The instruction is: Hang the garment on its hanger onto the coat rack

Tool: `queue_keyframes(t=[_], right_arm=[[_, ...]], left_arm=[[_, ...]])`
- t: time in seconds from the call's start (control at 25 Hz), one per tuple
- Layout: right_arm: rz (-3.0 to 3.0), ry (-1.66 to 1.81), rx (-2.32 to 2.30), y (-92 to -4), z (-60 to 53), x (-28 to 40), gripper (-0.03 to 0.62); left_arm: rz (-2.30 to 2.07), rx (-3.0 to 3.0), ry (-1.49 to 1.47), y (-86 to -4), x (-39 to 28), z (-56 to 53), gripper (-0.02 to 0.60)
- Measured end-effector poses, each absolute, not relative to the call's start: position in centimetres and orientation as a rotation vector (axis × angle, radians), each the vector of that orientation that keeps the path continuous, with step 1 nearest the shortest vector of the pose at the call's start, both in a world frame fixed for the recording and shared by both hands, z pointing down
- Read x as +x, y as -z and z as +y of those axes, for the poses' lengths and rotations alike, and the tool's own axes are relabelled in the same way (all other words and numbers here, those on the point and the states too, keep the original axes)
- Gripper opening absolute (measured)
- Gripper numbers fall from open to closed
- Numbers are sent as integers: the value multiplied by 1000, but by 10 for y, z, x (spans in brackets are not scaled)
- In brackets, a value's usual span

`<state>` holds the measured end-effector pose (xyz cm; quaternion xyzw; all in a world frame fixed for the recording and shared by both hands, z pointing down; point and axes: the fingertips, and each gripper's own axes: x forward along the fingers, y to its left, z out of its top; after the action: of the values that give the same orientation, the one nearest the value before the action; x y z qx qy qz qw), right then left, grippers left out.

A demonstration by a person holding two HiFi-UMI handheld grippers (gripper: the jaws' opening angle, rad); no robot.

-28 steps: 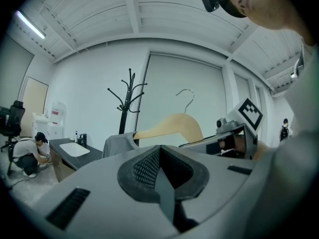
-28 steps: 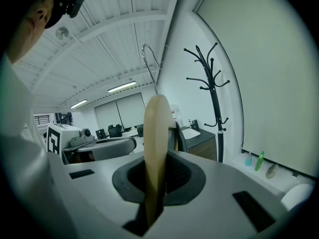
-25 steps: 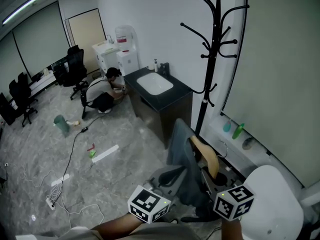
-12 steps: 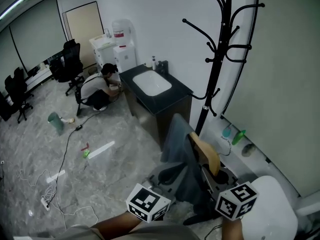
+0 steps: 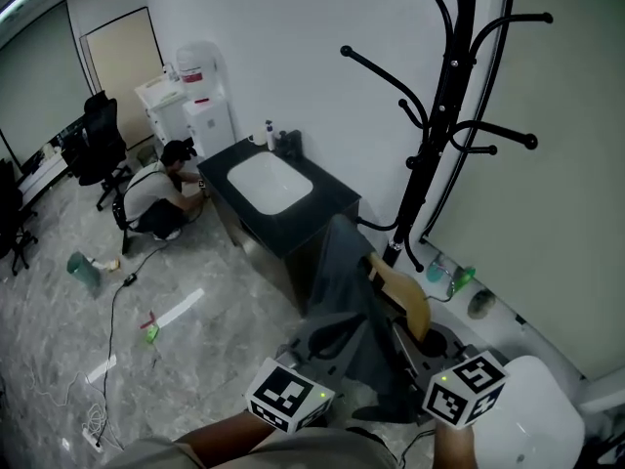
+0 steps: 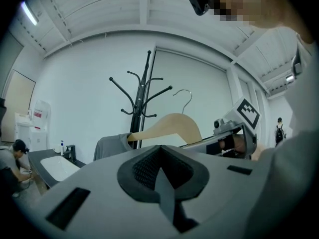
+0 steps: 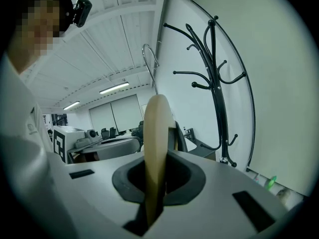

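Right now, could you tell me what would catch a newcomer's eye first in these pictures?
A tall black coat rack rises by the wall at upper right, its hooks bare. Just below it, the right gripper is shut on a wooden hanger carrying a grey garment. Further back, a person crouches on the floor beside a dark counter with a white basin.

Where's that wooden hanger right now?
In the head view the wooden hanger sits low and right of centre, clamped in the right gripper, carrying the grey garment, near the foot of the coat rack.
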<state>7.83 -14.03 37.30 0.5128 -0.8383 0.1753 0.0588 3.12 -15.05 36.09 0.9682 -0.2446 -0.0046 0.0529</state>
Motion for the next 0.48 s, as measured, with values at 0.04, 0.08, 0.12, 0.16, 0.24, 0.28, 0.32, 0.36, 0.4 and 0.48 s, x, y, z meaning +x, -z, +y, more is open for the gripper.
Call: queue_keyframes(t=[0.04, 0.08, 0.12, 0.16, 0.24, 0.28, 0.32, 0.36, 0.4, 0.48], right_arm=[[-2538, -530, 1561, -372, -151, 80, 28], [-2536, -529, 1569, -371, -160, 81, 28], [-2533, -526, 1575, -370, -168, 83, 28], [-2531, -521, 1582, -369, -177, 86, 28], [-2532, -511, 1592, -365, -196, 92, 28], [-2533, -508, 1594, -364, -206, 95, 28], [-2533, -509, 1595, -362, -216, 99, 28], [-2531, -512, 1595, -361, -225, 103, 28], [-2530, -515, 1594, -360, -234, 107, 28], [-2531, -522, 1588, -358, -255, 116, 28]], left_arm=[[-735, 2942, 15, -361, 32, -161, 6], [-723, 2942, 16, -361, 34, -170, 6], [-710, 2945, 18, -361, 36, -176, 6], [-699, 2949, 19, -361, 38, -183, 6], [-690, 2950, 15, -363, 43, -199, 6], [-689, 2946, 11, -363, 46, -208, 5], [-690, 2943, 9, -364, 49, -216, 5], [-691, 2944, 8, -363, 52, -223, 6], [-693, 2946, 9, -361, 55, -230, 6], [-708, 2946, 12, -358, 59, -248, 6]])
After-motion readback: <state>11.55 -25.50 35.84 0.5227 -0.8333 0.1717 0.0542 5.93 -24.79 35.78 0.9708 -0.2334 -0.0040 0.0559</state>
